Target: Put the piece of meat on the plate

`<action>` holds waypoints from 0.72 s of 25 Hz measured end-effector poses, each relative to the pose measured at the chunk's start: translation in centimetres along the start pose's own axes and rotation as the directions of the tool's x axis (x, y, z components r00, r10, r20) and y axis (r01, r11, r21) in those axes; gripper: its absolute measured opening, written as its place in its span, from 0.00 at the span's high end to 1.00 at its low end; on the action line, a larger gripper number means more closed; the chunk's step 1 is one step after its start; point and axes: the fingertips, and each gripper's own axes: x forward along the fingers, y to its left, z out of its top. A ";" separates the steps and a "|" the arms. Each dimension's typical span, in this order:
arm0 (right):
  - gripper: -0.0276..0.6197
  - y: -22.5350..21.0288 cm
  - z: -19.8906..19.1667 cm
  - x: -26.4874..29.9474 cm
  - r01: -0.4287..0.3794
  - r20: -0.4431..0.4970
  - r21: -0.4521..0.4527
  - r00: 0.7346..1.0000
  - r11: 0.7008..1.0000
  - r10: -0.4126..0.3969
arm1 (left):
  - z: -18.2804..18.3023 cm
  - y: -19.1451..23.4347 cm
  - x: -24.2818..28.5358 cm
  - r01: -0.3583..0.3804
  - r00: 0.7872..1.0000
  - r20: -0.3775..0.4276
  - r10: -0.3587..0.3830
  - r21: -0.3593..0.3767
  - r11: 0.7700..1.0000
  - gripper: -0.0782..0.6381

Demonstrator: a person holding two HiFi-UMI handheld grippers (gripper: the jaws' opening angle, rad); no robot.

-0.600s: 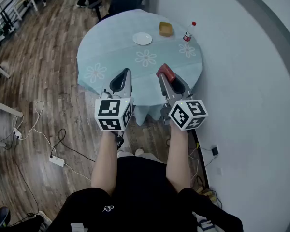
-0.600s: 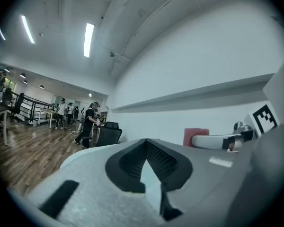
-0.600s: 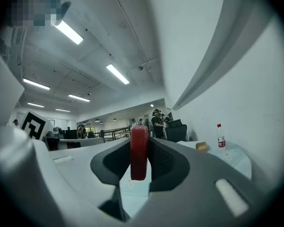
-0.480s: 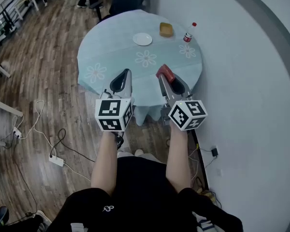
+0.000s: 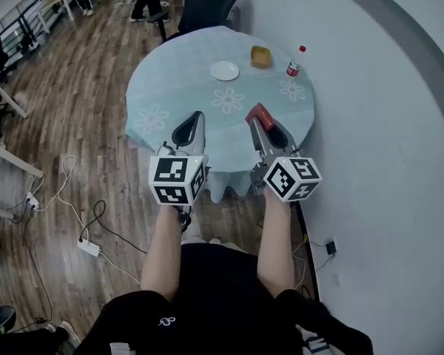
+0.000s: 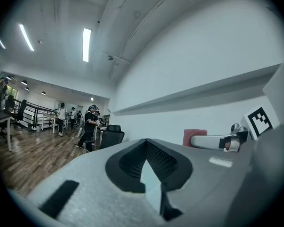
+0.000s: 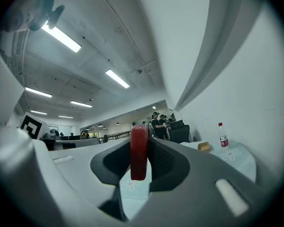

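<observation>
1. The right gripper (image 5: 260, 125) is clamped on the piece of meat (image 5: 259, 115). In the right gripper view the red slab stands on edge between the 2 pads, gripped on its flat faces, with its long axis upright and its top poking above the tips.
2. The left gripper (image 5: 194, 118) has its tips together with nothing between them. It hangs beside the right one, over the near part of the round table (image 5: 144, 102), and I would give it no part in this move.
3. The meat is in the air over the near-right part of the table, not touching the cloth.
4. The plate (image 5: 224, 70) is bare and sits toward the far edge of the table. From the meat it lies ahead and a little to the left, well apart, with 1 printed flower between them.
5. In the head view the plate falls between the lines of the 2 grippers. Since the right one carries the load, I judge the coming move to be a forward reach angled slightly left.
6. A yellow block (image 5: 261, 56) and a bottle (image 5: 294, 62) stand at the far-right edge, to the right of the plate. Heading straight on from here would meet them, not the plate.
7. Because the slab is held on edge, I expect it to tip onto a flat face when released over the plate.
</observation>
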 end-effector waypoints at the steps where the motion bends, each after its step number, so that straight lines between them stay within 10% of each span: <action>1: 0.80 -0.1 0.0 0.1 -0.008 0.002 0.005 1.000 1.000 0.008 | 0.0 0.0 -0.1 -0.008 1.000 0.000 0.008 0.004 1.000 0.90; 18: 0.80 0.1 -4.2 6.1 -0.058 -0.031 0.052 0.998 0.997 0.060 | -3.2 5.9 1.4 -0.085 0.995 -0.057 0.084 -0.018 0.996 0.90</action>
